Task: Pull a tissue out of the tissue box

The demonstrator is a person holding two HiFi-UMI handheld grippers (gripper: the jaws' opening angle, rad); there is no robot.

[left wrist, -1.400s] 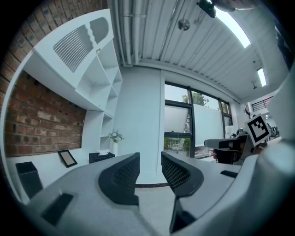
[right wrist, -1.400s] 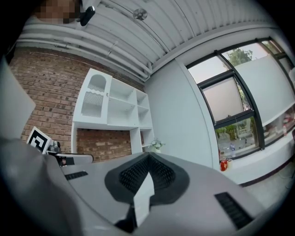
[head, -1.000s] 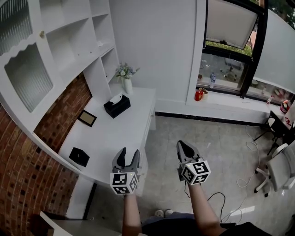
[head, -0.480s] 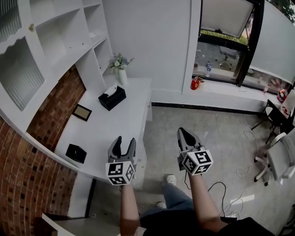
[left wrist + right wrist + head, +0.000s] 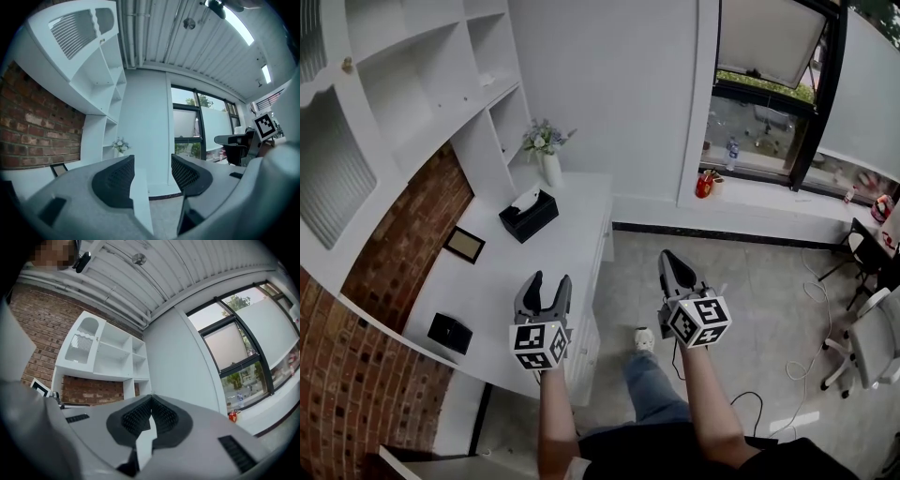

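brick wall L; white shelves + desk; dark-frame window; grey tile floor; strip light on

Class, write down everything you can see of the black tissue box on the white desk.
The tissue box is a black, rectangular box; its material cannot be told from here. A white tissue pokes up from its top opening. It lies flat on the white desk, toward the far end, just in front of the vase of flowers. Only the desk touches it.
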